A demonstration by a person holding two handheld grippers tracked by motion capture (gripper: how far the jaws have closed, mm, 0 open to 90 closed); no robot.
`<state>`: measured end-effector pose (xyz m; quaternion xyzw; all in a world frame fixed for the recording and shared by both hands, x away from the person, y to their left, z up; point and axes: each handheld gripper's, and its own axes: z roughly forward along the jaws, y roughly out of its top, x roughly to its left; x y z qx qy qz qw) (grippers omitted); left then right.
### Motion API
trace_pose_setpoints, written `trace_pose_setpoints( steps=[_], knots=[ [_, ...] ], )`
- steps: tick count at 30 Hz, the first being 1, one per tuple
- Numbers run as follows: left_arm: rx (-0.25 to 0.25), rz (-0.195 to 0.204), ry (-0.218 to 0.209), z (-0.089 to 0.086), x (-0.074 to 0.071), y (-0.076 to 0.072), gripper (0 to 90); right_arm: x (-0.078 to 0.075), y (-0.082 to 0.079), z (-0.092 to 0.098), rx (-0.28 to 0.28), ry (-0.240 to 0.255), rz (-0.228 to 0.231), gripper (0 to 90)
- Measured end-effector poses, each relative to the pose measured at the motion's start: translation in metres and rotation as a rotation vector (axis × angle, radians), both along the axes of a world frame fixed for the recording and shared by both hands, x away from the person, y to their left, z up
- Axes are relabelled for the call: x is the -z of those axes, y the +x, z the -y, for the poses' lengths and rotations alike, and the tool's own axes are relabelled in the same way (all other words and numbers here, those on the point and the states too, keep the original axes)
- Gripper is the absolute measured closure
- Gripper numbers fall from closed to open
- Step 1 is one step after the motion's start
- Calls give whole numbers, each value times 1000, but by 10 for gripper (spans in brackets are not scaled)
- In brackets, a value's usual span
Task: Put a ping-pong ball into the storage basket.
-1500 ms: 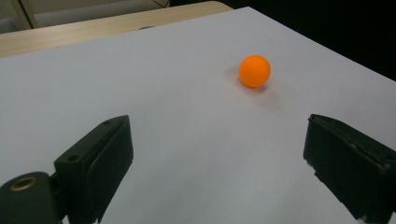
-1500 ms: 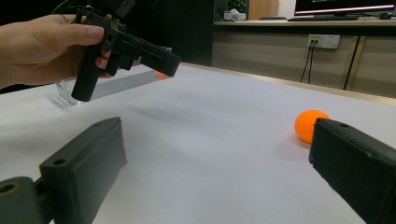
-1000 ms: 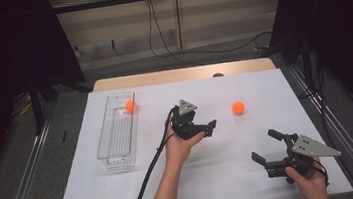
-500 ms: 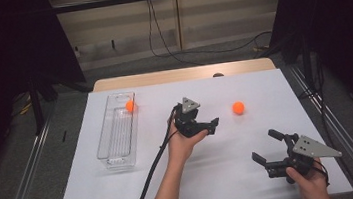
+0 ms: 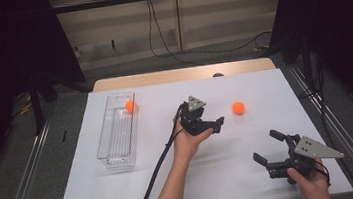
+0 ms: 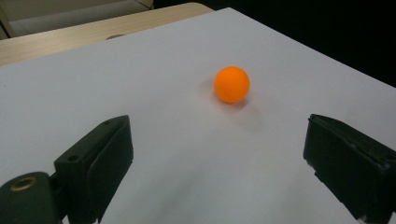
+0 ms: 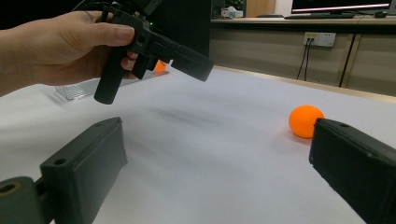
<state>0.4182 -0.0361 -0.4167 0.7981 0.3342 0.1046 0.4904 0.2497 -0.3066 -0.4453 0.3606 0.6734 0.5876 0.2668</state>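
Small orange plastic ball (image 5: 238, 107) at rest on white-covered table (image 5: 223, 174). Just left of ball, left gripper (image 5: 206, 124) hovering, black fingers (image 6: 98, 163) spread, nothing between. Nearer the table's front edge than ball, right gripper (image 5: 271, 150), fingers likewise spread, empty.

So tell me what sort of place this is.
Probably a lab recording bench: a white-covered table ringed by dark curtains, cables trailing over the floor, and a monitor on a desk behind.
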Motion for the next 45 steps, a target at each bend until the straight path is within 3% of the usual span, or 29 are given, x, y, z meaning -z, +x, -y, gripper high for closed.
trace_pose_setpoints(
  steps=[45],
  knots=[
    [-14,2,13,20,5,11,84,0,2,-2,-5,-1,1,34]
  ],
)
